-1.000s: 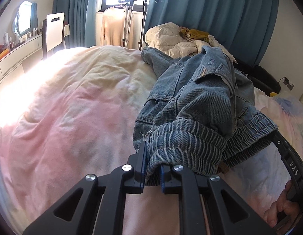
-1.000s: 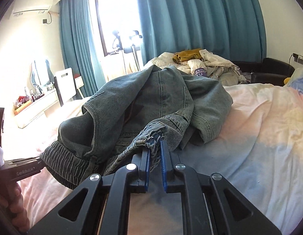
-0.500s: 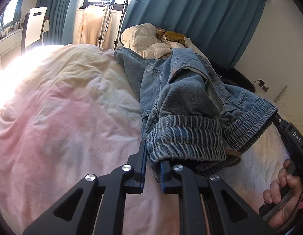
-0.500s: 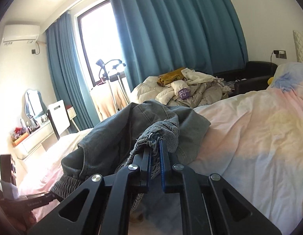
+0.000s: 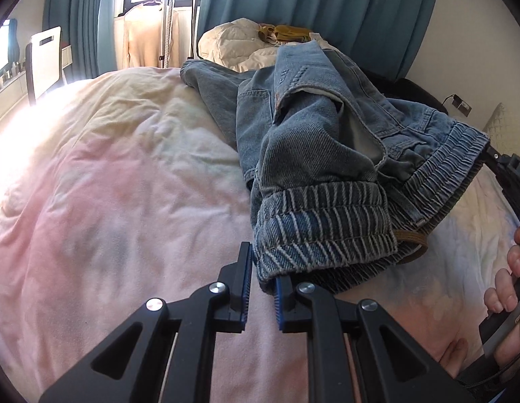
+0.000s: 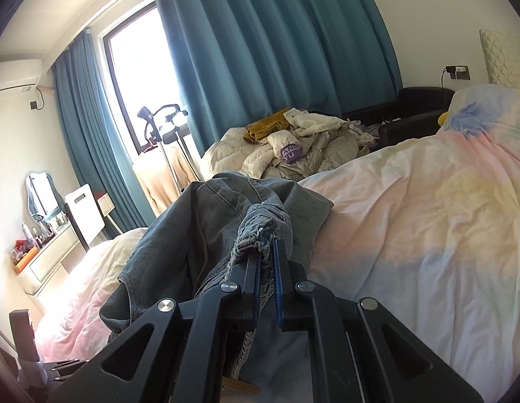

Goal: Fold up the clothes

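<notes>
A: Left wrist view, largest first: bed (image 5: 119, 181), pale pink duvet, filling the left and centre of the frame. Next?

B: Denim garment (image 5: 327, 154), lying on the bed at centre right, long axis running from lower centre toward the upper middle.

A: Grips?

B: Left gripper (image 5: 261, 280) clamped on the ribbed hem at its near end; right gripper (image 6: 266, 258) clamped on bunched denim, lower centre of the right wrist view. Both hold the near end, garment stretching away.

A: Lettering?

B: Purple tag (image 6: 291, 152), "AN", partly hidden.
</notes>
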Action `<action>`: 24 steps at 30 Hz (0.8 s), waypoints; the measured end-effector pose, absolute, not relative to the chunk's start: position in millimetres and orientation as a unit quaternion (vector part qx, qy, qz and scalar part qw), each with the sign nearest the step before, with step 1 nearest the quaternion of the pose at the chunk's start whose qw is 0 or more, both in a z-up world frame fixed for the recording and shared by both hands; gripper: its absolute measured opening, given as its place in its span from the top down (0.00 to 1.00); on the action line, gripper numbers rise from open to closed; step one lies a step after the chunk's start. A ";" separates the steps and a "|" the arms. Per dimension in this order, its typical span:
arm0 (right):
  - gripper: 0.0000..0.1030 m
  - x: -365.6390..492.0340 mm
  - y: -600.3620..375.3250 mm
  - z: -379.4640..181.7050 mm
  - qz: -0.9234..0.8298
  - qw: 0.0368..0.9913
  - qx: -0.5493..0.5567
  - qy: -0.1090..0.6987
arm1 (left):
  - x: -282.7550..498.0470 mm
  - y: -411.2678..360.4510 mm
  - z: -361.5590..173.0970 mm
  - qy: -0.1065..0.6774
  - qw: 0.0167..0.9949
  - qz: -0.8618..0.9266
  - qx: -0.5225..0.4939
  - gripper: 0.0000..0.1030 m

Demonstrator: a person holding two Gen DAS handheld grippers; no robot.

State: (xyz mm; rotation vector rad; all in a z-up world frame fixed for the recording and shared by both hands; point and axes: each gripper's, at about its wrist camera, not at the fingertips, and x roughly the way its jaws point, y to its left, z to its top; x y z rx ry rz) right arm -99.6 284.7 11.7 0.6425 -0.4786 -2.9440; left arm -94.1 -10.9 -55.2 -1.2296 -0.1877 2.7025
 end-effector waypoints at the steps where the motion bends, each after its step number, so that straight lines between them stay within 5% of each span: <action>1: 0.95 -99.7 284.5 11.1 -0.964 0.045 0.211 -0.156 | -90.4 -11.0 -50.7 -0.064 0.084 0.908 -0.405 0.88; 4: 0.95 -100.0 285.4 9.0 -0.962 0.043 0.216 -0.159 | -83.7 -7.2 -44.3 -0.068 0.094 0.909 -0.400 0.79; 10: 0.95 -99.5 286.6 5.5 -0.961 0.034 0.226 -0.157 | -77.4 2.7 -41.7 -0.062 0.118 0.902 -0.411 0.78; 19: 0.95 -107.1 290.9 -5.2 -0.955 0.010 0.250 -0.159 | -61.5 -18.1 -7.8 -0.176 0.187 0.900 -0.352 0.72; 24: 0.95 -108.9 288.1 -5.3 -0.955 0.003 0.253 -0.156 | -80.2 -20.6 -32.8 -0.176 0.162 0.884 -0.401 0.69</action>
